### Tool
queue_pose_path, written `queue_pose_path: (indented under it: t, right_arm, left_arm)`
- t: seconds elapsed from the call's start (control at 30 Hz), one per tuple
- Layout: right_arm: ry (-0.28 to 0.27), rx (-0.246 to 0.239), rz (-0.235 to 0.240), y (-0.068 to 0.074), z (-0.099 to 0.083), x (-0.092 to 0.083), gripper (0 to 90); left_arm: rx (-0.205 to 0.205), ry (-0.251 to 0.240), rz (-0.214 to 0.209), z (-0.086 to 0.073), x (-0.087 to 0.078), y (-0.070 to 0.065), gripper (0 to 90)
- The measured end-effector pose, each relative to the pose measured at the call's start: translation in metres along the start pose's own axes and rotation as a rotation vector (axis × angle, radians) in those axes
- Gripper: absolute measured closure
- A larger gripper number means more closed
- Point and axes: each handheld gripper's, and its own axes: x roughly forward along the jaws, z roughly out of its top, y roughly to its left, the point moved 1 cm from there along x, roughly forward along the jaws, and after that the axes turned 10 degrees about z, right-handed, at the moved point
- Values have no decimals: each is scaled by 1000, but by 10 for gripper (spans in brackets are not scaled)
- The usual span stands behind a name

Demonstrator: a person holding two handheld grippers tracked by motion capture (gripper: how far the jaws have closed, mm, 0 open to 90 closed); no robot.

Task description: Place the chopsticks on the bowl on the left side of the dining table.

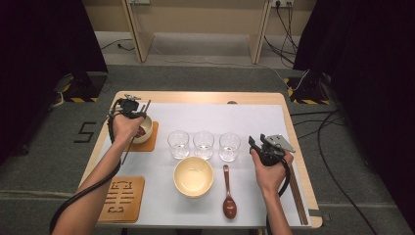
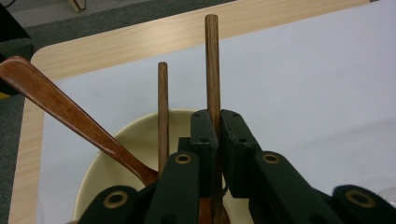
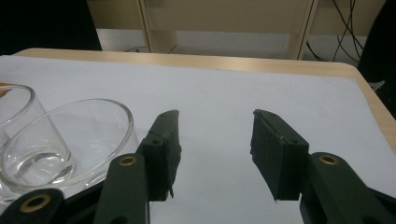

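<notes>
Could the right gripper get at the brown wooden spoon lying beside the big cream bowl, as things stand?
Probably yes. The right gripper is open and holds nothing, and the brown wooden spoon lies flat on the white mat, to that hand's left, with bare mat between them and nothing over it.

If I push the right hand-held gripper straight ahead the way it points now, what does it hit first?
Probably nothing: the right hand-held gripper is open over the bare white mat, and its line runs free to the table's far edge. The nearest glass sits left of that line, though depth is uncertain.

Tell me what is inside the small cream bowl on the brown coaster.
Inside the small cream bowl: a brown wooden spoon and wooden chopsticks. The left gripper covers the bottom.
</notes>
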Motion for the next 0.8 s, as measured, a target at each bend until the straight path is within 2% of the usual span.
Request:
queue_pose_path:
  t: [0.3, 0.5, 0.8]
  right_arm:
    - [0, 0, 0, 0, 0, 0, 522]
    - [1, -2, -1, 0, -1, 0, 522]
    - [1, -2, -3, 0, -1, 0, 521]
  left_arm:
    - [6, 29, 7, -3, 6, 1, 835]
    - [-5, 35, 6, -5, 7, 4, 830]
    - [-13, -16, 15, -2, -5, 10, 718]
